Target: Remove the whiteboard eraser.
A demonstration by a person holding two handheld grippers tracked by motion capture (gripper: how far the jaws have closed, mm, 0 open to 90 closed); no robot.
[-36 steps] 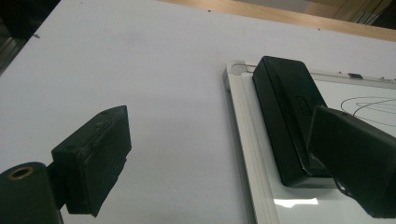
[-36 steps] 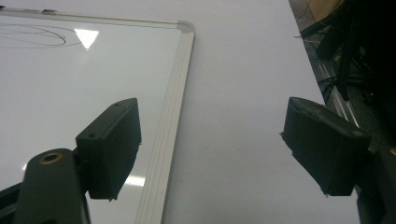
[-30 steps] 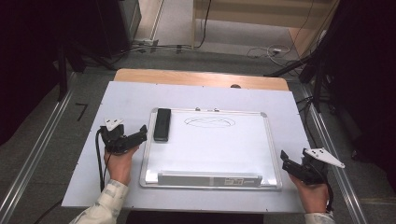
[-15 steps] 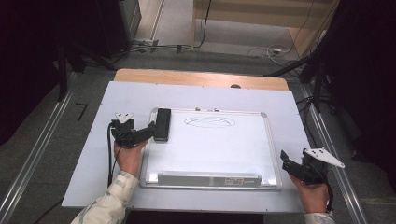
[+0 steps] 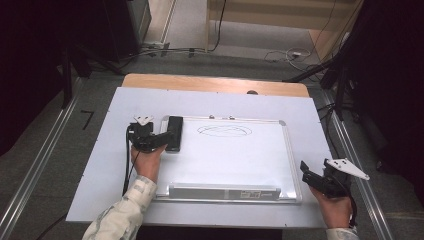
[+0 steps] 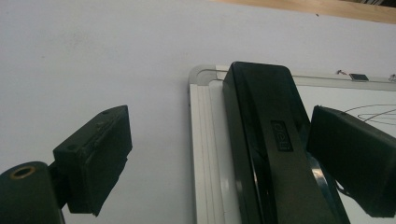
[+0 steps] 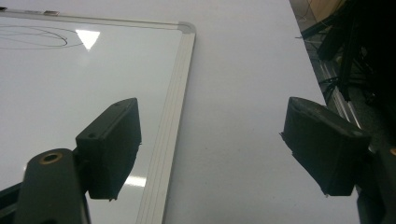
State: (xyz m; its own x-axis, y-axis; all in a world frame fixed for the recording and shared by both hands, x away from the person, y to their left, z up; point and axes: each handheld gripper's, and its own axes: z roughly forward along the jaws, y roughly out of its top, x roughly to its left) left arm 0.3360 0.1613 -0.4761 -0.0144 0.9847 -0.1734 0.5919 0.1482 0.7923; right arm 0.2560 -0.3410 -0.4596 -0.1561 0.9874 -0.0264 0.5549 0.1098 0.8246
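A black eraser block [image 5: 174,133] [image 6: 266,140] lies on the left edge of a whiteboard [image 5: 235,160] [image 6: 205,154] with a pen-drawn oval [image 5: 224,130] near its top. My left gripper [image 5: 161,141] [image 6: 219,163] is open, its jaws standing on either side of the eraser's near end; whether either pad touches it I cannot tell. My right gripper [image 5: 311,181] [image 7: 215,149] is open and empty, held low over the table by the whiteboard's right frame [image 7: 170,116].
The whiteboard rests on a pale sheet [image 5: 105,165] covering a wooden table [image 5: 215,83]. A tray strip [image 5: 223,191] runs along the board's near edge. Metal rails [image 5: 35,170] flank the table, and cables [image 5: 280,55] lie on the floor behind.
My left gripper has moved forward and right from beside the board until its jaws straddle the eraser. The right gripper has stayed put.
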